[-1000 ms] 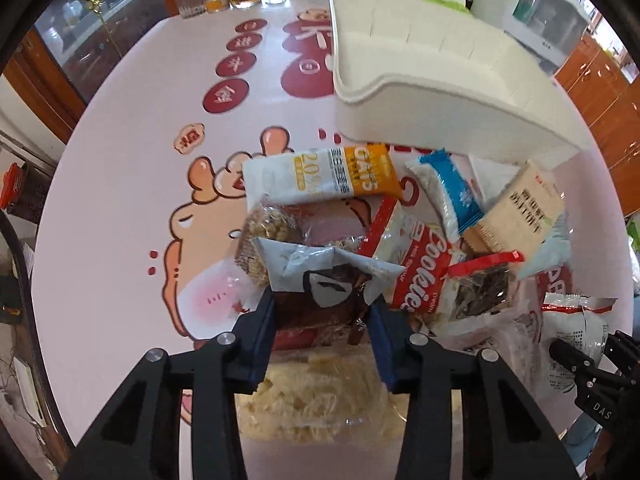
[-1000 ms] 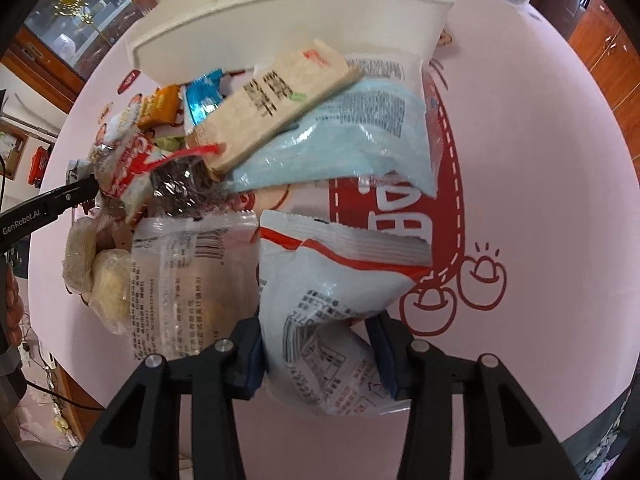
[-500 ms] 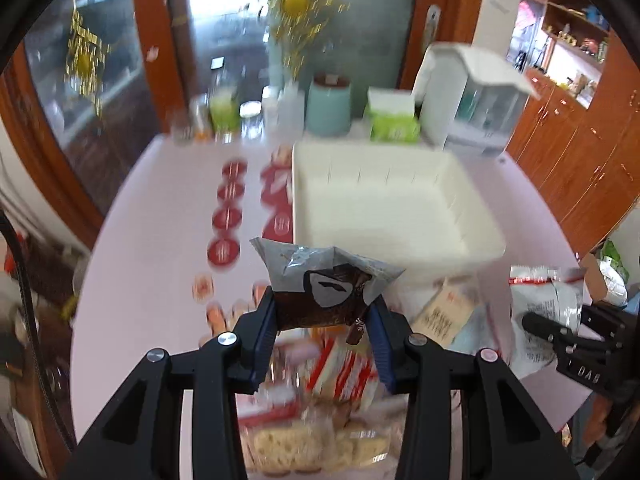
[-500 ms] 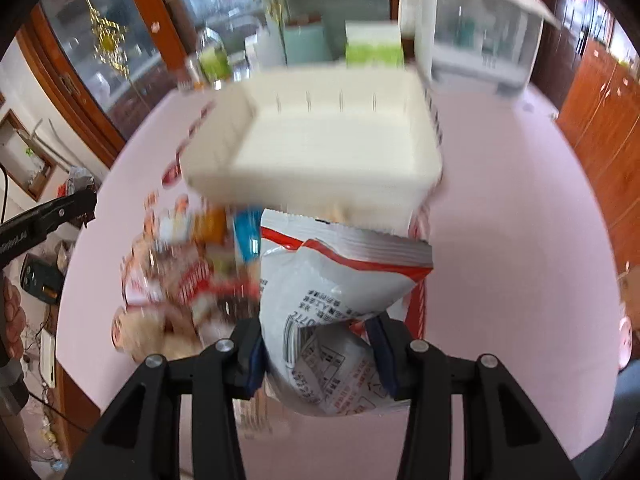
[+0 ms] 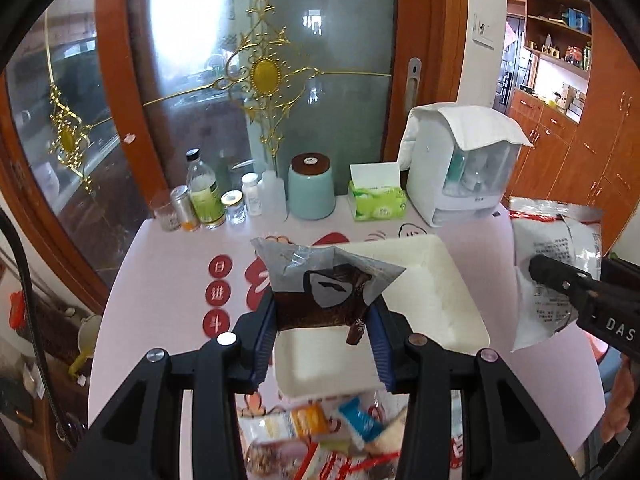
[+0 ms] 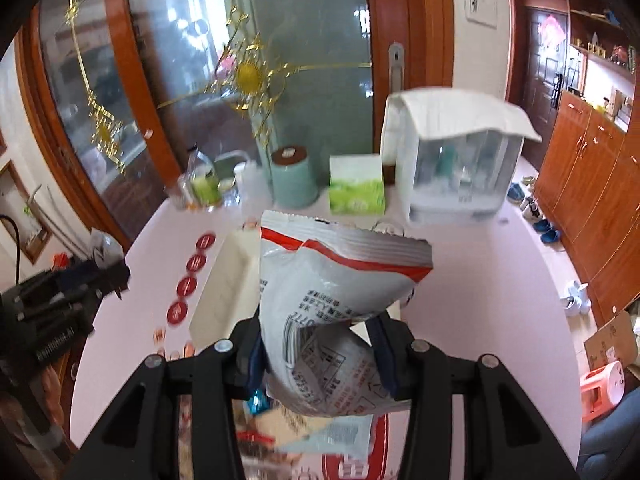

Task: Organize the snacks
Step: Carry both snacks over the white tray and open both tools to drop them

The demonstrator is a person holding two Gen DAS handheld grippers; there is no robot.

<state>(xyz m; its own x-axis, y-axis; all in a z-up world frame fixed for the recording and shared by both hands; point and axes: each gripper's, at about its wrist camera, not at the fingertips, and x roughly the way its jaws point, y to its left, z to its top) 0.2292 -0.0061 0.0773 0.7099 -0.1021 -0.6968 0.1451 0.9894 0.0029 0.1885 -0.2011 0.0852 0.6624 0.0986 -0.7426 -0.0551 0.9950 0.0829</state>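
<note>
My left gripper (image 5: pixel 322 330) is shut on a dark brown snack pouch (image 5: pixel 326 292) with a silver top, held in the air over the near part of the white bin (image 5: pixel 460 312). My right gripper (image 6: pixel 320 344) is shut on a white snack bag with a red stripe (image 6: pixel 336 280), also lifted; that bag shows at the right edge of the left wrist view (image 5: pixel 556 256). The white bin (image 6: pixel 224 280) lies behind and left of that bag. A pile of loose snack packets (image 5: pixel 332 432) lies on the table below both grippers.
The pink table (image 5: pixel 168 288) carries bottles and jars (image 5: pixel 208 200), a teal canister (image 5: pixel 312 188), a green tissue box (image 5: pixel 376 196) and a white appliance (image 5: pixel 460 164) along its far edge. A glass door stands behind. Wooden cabinets (image 6: pixel 592 200) stand at the right.
Both grippers have risen from the snack pile, carrying their packets, and tilted upward. The views now take in the bin's inside and the far wall.
</note>
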